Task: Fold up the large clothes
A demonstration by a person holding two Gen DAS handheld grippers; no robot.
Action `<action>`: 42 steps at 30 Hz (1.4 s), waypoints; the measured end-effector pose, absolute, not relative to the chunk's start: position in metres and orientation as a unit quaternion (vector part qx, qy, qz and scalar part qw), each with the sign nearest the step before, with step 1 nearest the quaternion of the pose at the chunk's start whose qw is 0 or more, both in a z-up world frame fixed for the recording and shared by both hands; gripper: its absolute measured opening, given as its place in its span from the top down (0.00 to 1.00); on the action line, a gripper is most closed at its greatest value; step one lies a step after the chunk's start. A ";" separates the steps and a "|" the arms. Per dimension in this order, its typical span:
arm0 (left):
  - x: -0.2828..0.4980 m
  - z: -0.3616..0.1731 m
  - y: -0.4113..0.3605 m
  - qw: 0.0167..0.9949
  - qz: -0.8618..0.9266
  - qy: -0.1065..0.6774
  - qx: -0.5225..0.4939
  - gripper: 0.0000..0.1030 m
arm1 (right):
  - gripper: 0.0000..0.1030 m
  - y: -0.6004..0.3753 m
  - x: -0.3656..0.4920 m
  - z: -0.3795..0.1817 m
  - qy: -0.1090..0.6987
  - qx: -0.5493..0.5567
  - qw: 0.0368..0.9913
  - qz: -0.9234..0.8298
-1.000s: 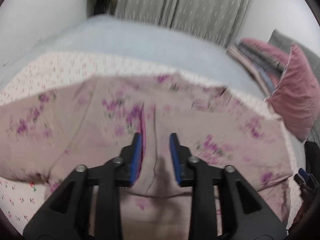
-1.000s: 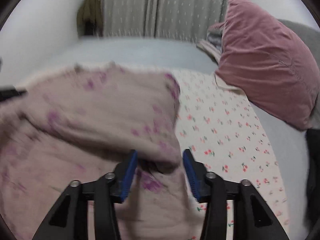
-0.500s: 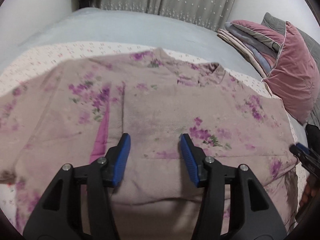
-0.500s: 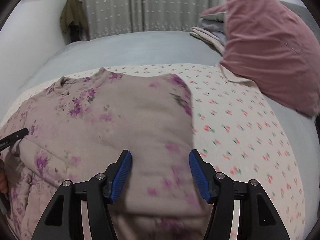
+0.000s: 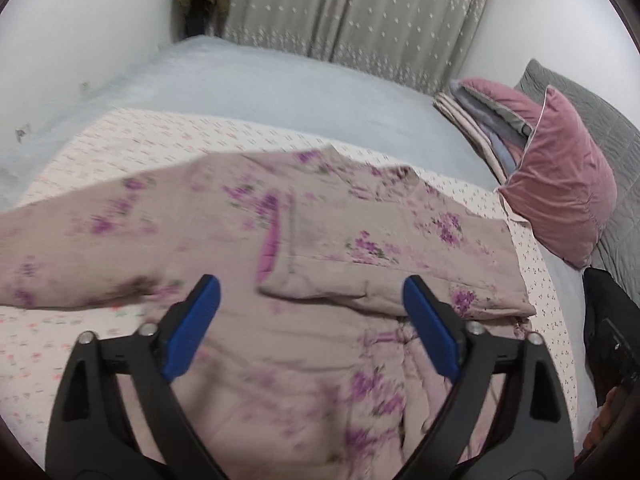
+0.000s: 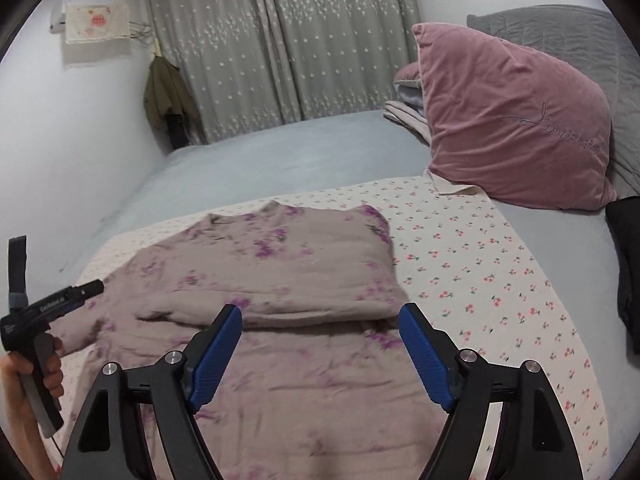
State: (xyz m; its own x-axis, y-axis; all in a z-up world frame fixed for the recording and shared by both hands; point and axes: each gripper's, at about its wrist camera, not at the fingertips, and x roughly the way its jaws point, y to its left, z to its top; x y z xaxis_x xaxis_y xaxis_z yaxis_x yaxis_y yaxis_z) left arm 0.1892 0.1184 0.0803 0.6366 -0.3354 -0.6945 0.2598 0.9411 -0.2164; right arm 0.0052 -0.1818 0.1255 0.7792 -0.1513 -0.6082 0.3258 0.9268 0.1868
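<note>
A large dusty-pink floral garment (image 5: 304, 264) lies spread on a cherry-print sheet (image 5: 152, 136) on the bed. Its right sleeve is folded across the chest (image 5: 392, 276); the left sleeve (image 5: 80, 248) stretches out to the left. My left gripper (image 5: 312, 304) is open and empty, above the garment's middle. My right gripper (image 6: 320, 332) is open and empty, above the garment (image 6: 288, 272) near the folded edge. The left gripper's handle (image 6: 44, 308) shows at the left edge of the right wrist view.
A pink velvet pillow (image 6: 516, 120) and a stack of folded bedding (image 5: 480, 120) lie at the right, against a grey headboard (image 6: 560, 28). Grey-blue bedcover (image 6: 288, 156) lies beyond the sheet. Curtains (image 6: 280, 40) and a hanging jacket (image 6: 168, 96) are behind. A dark item (image 6: 628, 272) sits at far right.
Both grippers have opened wider and pulled back and up from the garment. The sleeve fold they carried a second ago now lies flat across the chest.
</note>
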 end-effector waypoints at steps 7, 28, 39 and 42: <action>0.167 0.054 0.175 0.913 -0.099 0.392 -0.045 0.02 | 0.19 -0.152 -0.006 0.102 0.316 0.142 0.931 -0.114; 0.208 -0.040 0.313 0.879 -0.019 0.455 -0.139 0.02 | 0.19 -0.126 0.023 0.044 0.372 0.133 0.909 -0.132; 0.223 -0.065 0.400 0.855 0.016 0.407 -0.322 0.02 | 0.19 -0.119 0.033 0.038 0.381 0.130 0.907 -0.125; 0.236 -0.065 0.409 0.863 0.031 0.387 -0.323 0.02 | 0.19 -0.116 0.036 0.038 0.380 0.126 0.908 -0.124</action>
